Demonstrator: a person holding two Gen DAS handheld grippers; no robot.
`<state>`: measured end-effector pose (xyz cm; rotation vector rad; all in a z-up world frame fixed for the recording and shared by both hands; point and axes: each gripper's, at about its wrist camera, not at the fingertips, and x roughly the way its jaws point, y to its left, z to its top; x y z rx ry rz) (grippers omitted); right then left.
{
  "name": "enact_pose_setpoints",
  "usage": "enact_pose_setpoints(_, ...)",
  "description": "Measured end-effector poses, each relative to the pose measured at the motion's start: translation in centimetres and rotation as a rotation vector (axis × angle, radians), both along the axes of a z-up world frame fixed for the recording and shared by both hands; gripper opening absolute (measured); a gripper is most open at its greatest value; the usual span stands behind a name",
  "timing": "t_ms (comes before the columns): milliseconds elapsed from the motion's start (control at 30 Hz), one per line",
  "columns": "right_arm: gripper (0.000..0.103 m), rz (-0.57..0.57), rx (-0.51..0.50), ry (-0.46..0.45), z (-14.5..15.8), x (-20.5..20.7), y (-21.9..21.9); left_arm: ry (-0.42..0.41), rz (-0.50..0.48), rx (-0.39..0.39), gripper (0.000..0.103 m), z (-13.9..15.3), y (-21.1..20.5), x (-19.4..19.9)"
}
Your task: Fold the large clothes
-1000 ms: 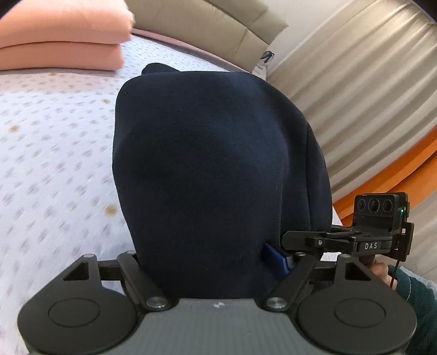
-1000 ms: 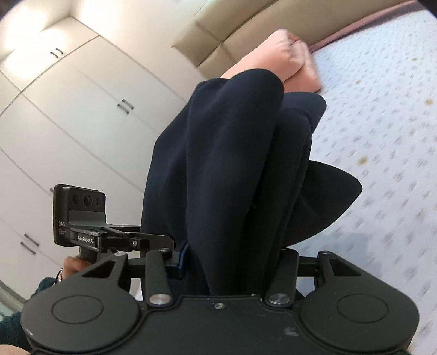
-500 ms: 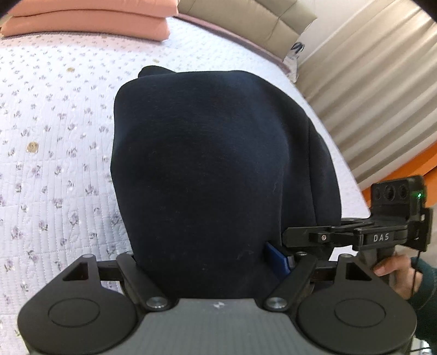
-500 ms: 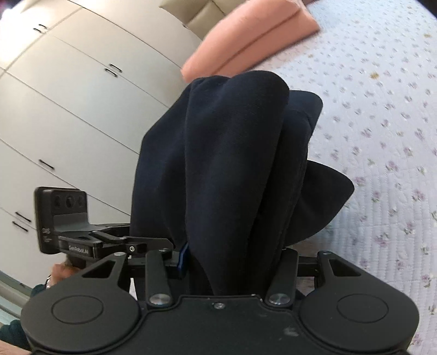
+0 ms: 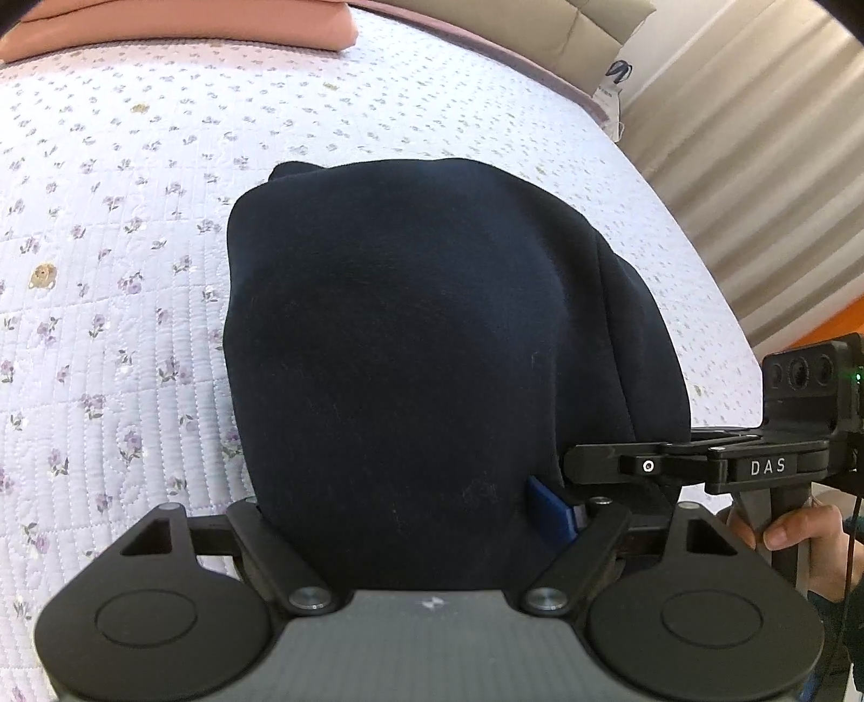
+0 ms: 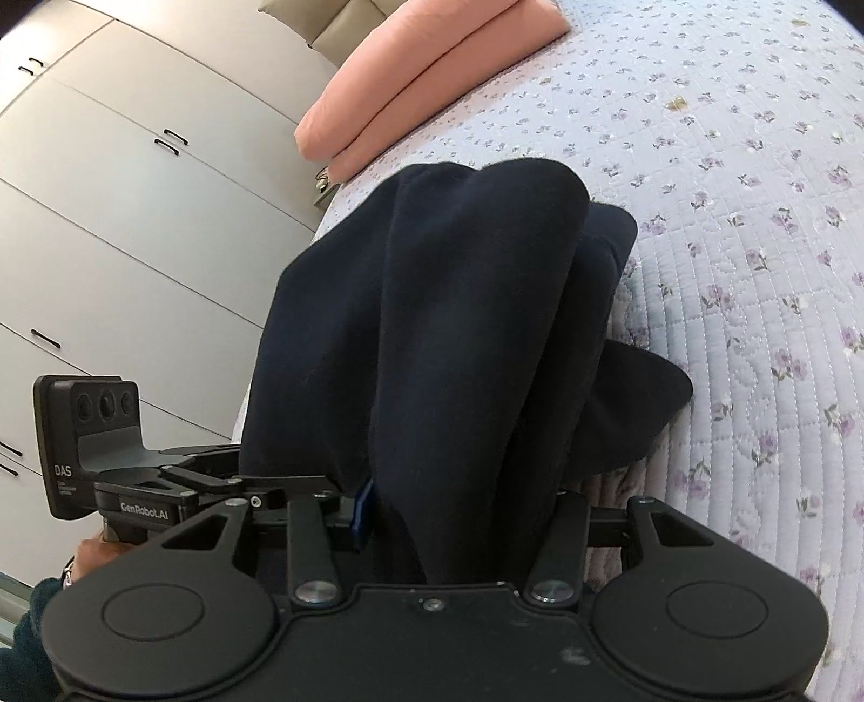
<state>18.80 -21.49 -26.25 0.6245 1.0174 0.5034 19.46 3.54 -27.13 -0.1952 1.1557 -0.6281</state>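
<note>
A dark navy garment (image 5: 410, 345) hangs bunched in a thick fold between both grippers, just above the flowered quilt (image 5: 108, 270). My left gripper (image 5: 399, 502) has the cloth between its jaws, which are opening slightly; one blue pad (image 5: 551, 510) shows against the fabric. In the right wrist view the same garment (image 6: 459, 324) rises in several thick folds from my right gripper (image 6: 464, 502), whose jaws are shut on it. The two grippers grip side by side: the right one's body (image 5: 702, 464) appears in the left view, the left one's (image 6: 162, 486) in the right view. The cloth hides all fingertips.
The quilt (image 6: 756, 243) spreads wide ahead and to the sides. Two salmon pillows (image 6: 432, 81) lie at the head of the bed by a beige headboard (image 5: 540, 32). White wardrobe doors (image 6: 135, 216) stand past one bed edge, a striped curtain (image 5: 756, 189) past the other.
Both grippers have sunk and tipped downward with the garment. The quilt now fills more of each view and the pillows have slid toward the top edge.
</note>
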Motion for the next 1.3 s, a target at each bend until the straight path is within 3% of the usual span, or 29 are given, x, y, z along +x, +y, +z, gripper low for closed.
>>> enact_pose_setpoints(267,0.06,0.015,-0.039,-0.03,-0.3,-0.1,0.4,-0.019,-0.002,0.002,0.086,-0.7,-0.5,-0.1)
enact_pose_setpoints(367,0.069,0.032,-0.11,-0.053,-0.2,-0.3,1.0,-0.031,-0.009,0.004,0.089,-1.5,-0.3,-0.2)
enact_pose_setpoints(433,0.079,0.016,-0.149,-0.037,-0.4,-0.1,1.1,-0.05,0.001,0.027,0.098,-1.6,0.1,-0.8)
enact_pose_setpoints(600,0.087,0.042,-0.234,-0.103,-0.1,-0.5,0.5,-0.081,0.042,0.105,0.103,-1.2,2.4,-2.4)
enact_pose_setpoints(667,0.087,0.026,-0.238,-0.074,0.2,-0.5,0.1,-0.053,0.069,0.099,0.103,-0.9,3.5,-3.1)
enact_pose_setpoints(767,0.087,-0.033,-0.282,-0.046,1.8,-0.9,0.1,-0.058,0.074,0.122,0.097,0.4,3.9,-4.5)
enact_pose_setpoints(867,0.087,-0.081,-0.404,-0.102,5.1,-3.0,1.1,-0.082,0.023,0.105,0.098,1.6,2.9,-6.6)
enact_pose_setpoints(967,0.088,-0.06,-0.323,-0.168,6.8,-6.0,1.9,-0.035,-0.051,0.084,0.1,0.7,1.0,-8.2)
enact_pose_setpoints(1033,0.088,0.0,-0.328,-0.145,6.0,-6.7,2.8,-0.044,-0.044,0.096,0.103,-0.4,0.5,-8.8)
enact_pose_setpoints(1133,0.088,0.076,-0.486,-0.107,3.0,-7.3,4.6,0.014,-0.023,0.039,0.103,-2.4,1.2,-9.2)
enact_pose_setpoints(1300,0.089,0.093,-0.513,-0.216,1.9,-9.1,4.3,-0.035,-0.043,0.076,0.103,-2.7,2.1,-11.8)
